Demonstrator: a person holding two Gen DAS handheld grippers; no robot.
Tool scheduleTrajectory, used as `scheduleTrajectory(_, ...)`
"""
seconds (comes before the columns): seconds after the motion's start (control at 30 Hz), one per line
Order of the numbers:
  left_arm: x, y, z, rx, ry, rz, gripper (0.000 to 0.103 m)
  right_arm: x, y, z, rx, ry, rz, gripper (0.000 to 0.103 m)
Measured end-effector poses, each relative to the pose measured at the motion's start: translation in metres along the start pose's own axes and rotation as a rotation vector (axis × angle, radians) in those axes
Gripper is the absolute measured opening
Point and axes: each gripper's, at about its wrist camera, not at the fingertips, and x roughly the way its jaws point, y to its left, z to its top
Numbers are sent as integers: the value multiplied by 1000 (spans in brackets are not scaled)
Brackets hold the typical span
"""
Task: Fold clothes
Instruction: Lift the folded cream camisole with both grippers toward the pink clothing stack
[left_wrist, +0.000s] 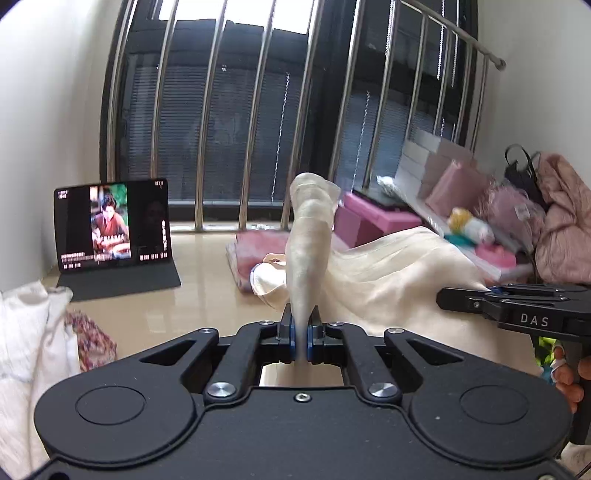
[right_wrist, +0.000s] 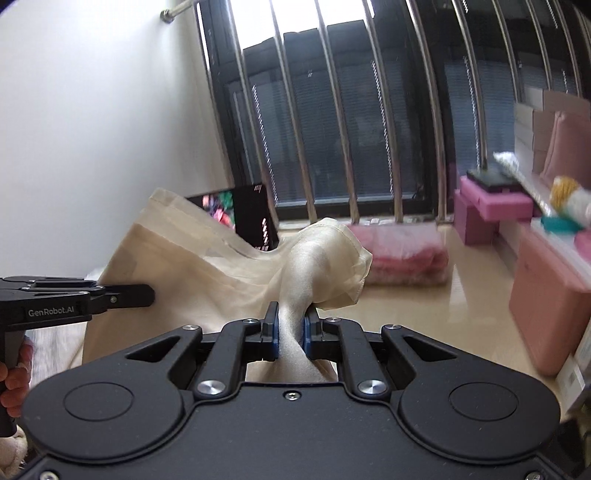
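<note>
A thin cream garment (left_wrist: 388, 273) hangs in the air between my two grippers. My left gripper (left_wrist: 302, 326) is shut on one bunched edge of it, which sticks up past the fingertips. My right gripper (right_wrist: 290, 325) is shut on another bunched edge of the cream garment (right_wrist: 207, 280). The right gripper also shows at the right of the left wrist view (left_wrist: 465, 295), and the left gripper shows at the left of the right wrist view (right_wrist: 140, 293). The cloth spreads loosely between them above the shiny beige floor (left_wrist: 192, 295).
A tablet (left_wrist: 110, 221) playing video stands at the left wall. A folded pink cloth (right_wrist: 402, 254) lies under the barred window (left_wrist: 280, 110). White and floral clothes (left_wrist: 40, 332) pile at my left. Pink boxes (right_wrist: 487, 206), bags and a pink jacket (left_wrist: 561, 221) crowd the right.
</note>
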Motion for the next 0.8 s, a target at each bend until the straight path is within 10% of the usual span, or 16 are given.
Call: scheduleTrajectory(0.8, 84, -10, 158, 68, -116, 36, 6, 74, -31, 167, -163, -129, -122, 12)
